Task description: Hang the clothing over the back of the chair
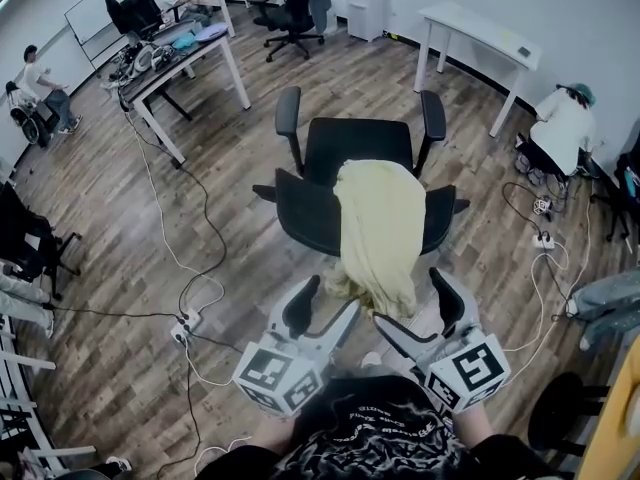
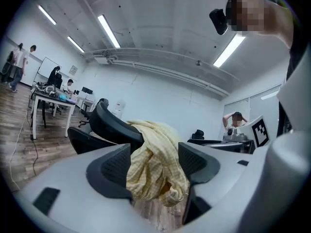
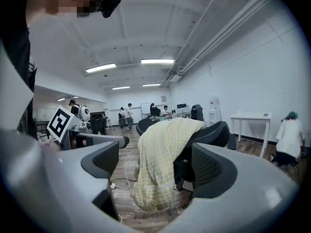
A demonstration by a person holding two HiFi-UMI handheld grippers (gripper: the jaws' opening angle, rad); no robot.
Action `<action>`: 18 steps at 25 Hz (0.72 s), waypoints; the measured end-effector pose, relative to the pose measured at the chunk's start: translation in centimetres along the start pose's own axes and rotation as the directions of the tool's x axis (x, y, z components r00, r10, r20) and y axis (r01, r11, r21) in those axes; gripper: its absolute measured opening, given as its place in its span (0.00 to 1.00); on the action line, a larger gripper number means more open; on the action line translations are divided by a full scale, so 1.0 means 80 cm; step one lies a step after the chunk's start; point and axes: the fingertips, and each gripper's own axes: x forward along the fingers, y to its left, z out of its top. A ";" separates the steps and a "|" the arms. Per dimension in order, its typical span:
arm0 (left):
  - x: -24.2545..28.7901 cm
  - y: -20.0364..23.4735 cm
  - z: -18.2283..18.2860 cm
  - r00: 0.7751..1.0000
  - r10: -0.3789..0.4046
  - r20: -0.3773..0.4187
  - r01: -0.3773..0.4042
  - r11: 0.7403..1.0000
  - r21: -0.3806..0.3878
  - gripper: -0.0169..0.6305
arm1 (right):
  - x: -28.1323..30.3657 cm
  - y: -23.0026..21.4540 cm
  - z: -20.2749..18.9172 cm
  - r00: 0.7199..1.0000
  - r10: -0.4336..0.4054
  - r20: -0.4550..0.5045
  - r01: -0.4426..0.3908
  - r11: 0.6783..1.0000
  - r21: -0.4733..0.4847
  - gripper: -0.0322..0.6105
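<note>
Yellow checked clothing (image 1: 378, 233) is lying draped over the back of the black chair (image 1: 305, 213), its longer part hanging down the rear of the backrest toward the wooden floor (image 1: 110, 258), with a bunched end at the bottom. The left claw (image 1: 322, 313) is hovering just behind the chair, its jaws standing apart and gripping nothing; in the left gripper view the bunched lower end of the cloth is showing in the gap between them, and contact cannot be told. The right claw (image 1: 420, 318) is hovering behind the chair too, beside the hanging cloth, jaws spread wide and empty.
</note>
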 end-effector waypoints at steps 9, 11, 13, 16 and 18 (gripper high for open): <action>-0.009 -0.037 0.014 0.999 0.028 0.035 -0.030 0.997 0.066 0.48 | -0.019 0.012 0.021 0.998 -0.008 0.058 0.011 0.999 -0.049 0.76; -0.008 -0.045 0.011 0.998 0.048 0.046 -0.051 0.997 0.056 0.48 | -0.025 0.008 0.019 0.998 -0.011 0.064 0.014 0.999 -0.046 0.75; -0.006 -0.051 0.007 0.996 0.071 0.049 -0.074 0.996 0.050 0.48 | -0.031 0.003 0.016 0.998 -0.009 0.058 0.012 0.999 -0.039 0.75; -0.006 -0.051 -0.001 0.993 0.114 0.042 -0.116 0.992 0.051 0.48 | -0.032 -0.002 0.014 0.998 -0.013 0.057 0.014 1.000 -0.027 0.75; -0.007 -0.051 -0.007 0.989 0.145 0.037 -0.147 0.987 0.063 0.47 | -0.033 -0.001 0.015 0.997 -0.021 0.070 0.023 0.999 -0.029 0.63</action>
